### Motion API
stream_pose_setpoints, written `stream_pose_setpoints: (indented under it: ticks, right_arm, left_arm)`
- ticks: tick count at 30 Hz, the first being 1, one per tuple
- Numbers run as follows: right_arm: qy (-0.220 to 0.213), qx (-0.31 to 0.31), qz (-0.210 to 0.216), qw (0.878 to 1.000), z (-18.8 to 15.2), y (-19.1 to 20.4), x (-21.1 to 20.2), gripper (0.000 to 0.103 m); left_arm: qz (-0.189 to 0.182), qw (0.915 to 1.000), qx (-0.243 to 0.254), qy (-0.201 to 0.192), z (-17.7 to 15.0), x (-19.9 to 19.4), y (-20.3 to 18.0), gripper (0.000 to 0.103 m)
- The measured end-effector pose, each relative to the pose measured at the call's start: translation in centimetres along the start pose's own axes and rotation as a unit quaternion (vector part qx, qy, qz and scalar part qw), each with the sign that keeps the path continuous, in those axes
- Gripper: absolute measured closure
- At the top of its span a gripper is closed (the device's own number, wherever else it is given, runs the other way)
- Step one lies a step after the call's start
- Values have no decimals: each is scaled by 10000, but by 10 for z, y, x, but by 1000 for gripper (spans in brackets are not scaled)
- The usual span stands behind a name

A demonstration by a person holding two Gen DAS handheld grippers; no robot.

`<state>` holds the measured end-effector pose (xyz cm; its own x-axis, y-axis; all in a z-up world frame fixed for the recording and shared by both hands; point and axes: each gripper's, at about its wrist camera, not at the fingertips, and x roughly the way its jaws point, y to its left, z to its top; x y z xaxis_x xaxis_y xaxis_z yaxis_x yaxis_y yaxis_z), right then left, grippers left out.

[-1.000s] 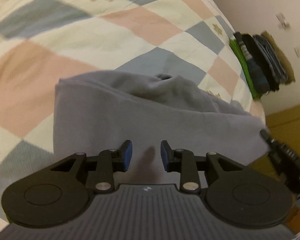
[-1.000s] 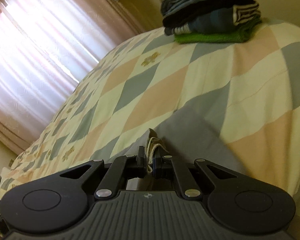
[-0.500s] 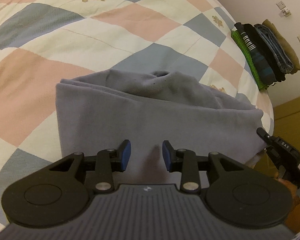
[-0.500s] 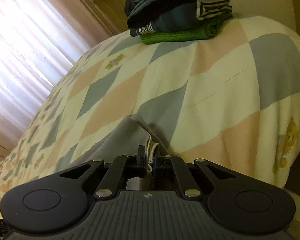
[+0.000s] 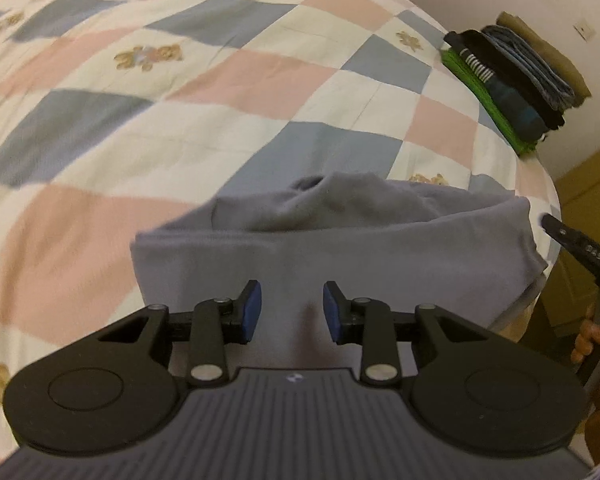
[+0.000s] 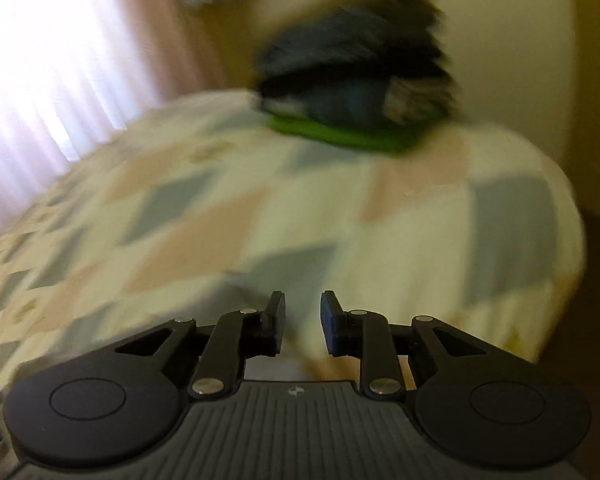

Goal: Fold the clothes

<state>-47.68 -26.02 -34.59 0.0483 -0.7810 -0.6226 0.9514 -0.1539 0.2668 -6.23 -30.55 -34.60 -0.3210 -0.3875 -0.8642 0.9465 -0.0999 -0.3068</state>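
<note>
A grey garment (image 5: 340, 248) lies folded on the patchwork quilt (image 5: 140, 128), near the bed's right edge. My left gripper (image 5: 292, 308) is open and empty, held just above the garment's near part. My right gripper (image 6: 302, 320) is open and empty above the quilt (image 6: 260, 220); that view is blurred by motion and the garment does not show clearly in it. The right gripper's body also shows at the right edge of the left wrist view (image 5: 580, 248), beside the garment's right end.
A stack of folded clothes (image 5: 512, 80) on a green towel sits at the bed's far right corner, also in the right wrist view (image 6: 356, 80). A curtained window (image 6: 52, 60) is at the left. The bed edge drops off on the right (image 5: 540, 280).
My right gripper has let go of the grey garment's corner, opened, and swung away fast. My left gripper stayed open and pulled back a little from the garment.
</note>
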Motion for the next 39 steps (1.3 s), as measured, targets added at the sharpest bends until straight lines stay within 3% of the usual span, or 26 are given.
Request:
stream_pose_setpoints:
  ticks: [3,6,9,12,16,18,20,25,27,29,30,33,36,39]
  right_arm:
    - [212,-549,329,9977,-7,33,22,77]
    - [502,-831,-102,9952,-17,39,67,78]
    - [570,-517,-263,9967,-19,28,81,85]
    - [169,-193,-520,9983,-12,29,49,77]
    - [-153,19,-871,9961,-19,34,10,70]
    - [150,-5,-1092,9939,-33,37,12,66]
    - [500,-59,-1359,9894,-49,37,26,66]
    - [278,59,-1702,9850,-48,61,6,65]
    - [46,103,-1576,9874,-49,79,-17,58]
    - [103,10,-1570,9876,-59,98,-27,52]
    - [242,-18,-1556,9875,-64,105,-26,52]
    - [710,108,-1706,9827,-81,121,-27,52]
    - [591,434,-1639,9837,-93,142,-51,50]
    - [762,762,-1638,9806,-105,159,-70,48]
  left_arm:
    - [100,9997,227,-92,8,16,10,80]
    - [118,9998,185,-37,17,39,32,96]
    - [-190,9997,-152,-87,31,33,54,97]
    - [-124,9997,152,-160,38,14,60,96]
    - [-201,9956,899,142,30,3,55,88]
    - [-31,9905,1314,399,21,11,52,85]
    - [132,9883,1361,672,16,21,53,86]
    - [138,9858,1560,611,17,0,41,80]
    - [146,9837,1636,736,12,-3,38,73]
    - [381,9793,1755,933,7,3,36,72]
    - [565,9757,1822,1080,3,6,35,73]
    - [615,9728,1956,1076,-2,-3,34,72]
    - [651,9706,2065,1049,-6,-14,33,72]
    - [632,9689,2161,1030,-9,-24,30,70]
